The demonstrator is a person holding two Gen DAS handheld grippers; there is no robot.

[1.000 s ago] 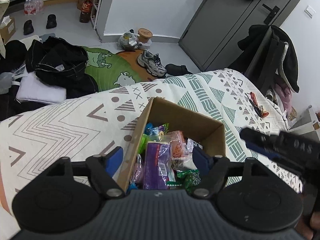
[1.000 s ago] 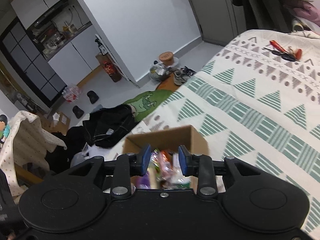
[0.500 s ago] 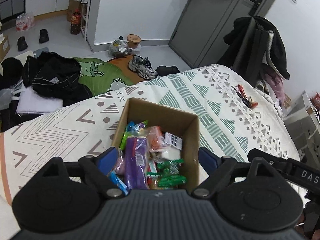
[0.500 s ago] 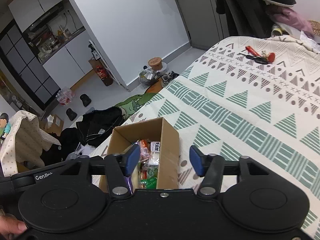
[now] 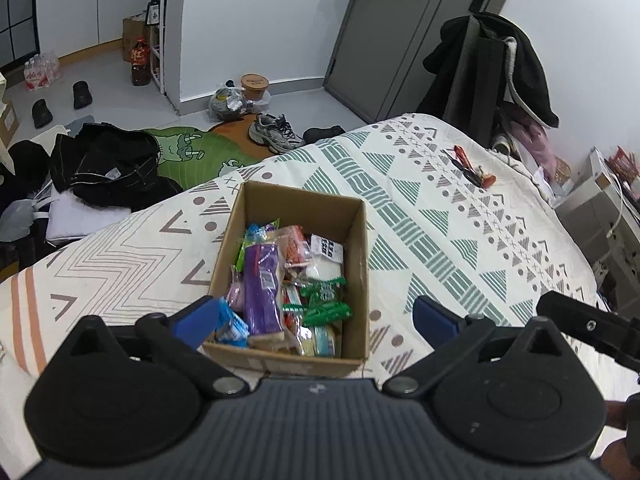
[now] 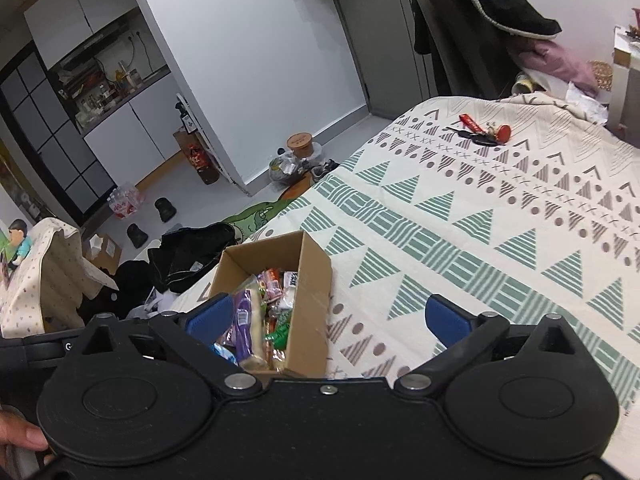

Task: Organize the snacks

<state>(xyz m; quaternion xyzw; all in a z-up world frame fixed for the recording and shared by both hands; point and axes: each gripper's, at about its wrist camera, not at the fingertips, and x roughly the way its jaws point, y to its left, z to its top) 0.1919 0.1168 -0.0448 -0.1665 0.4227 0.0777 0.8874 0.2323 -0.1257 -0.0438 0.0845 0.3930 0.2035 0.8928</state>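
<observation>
1. Left wrist view: the left gripper [image 5: 316, 316] is hovering above the near end of an open cardboard box [image 5: 358, 248], its blue fingers [image 5: 196, 318] spread wide and holding nothing.
2. The box is sitting on a bed covered by a patterned bedspread [image 5: 440, 216], and it is lying between the two fingers as seen from this camera.
3. Snack packets are filling the box: a purple packet [image 5: 262, 284] is lying lengthwise on the left, green packets [image 5: 326, 302] are lying to its right, and a white packet with black print [image 5: 328, 248] is resting toward the far right corner.
4. A bunch of keys with a red tag [image 5: 472, 168] is lying on the bedspread well apart from the box, toward the far right.
5. Right wrist view: the right gripper [image 6: 326, 318] is hanging over the bedspread [image 6: 480, 240] just right of the box [image 6: 312, 300], fingers [image 6: 448, 320] wide apart and empty.
6. The box is appearing at the left finger, with the purple packet [image 6: 242, 320] showing inside.
7. The keys [image 6: 484, 132] are resting far up the bed.
</observation>
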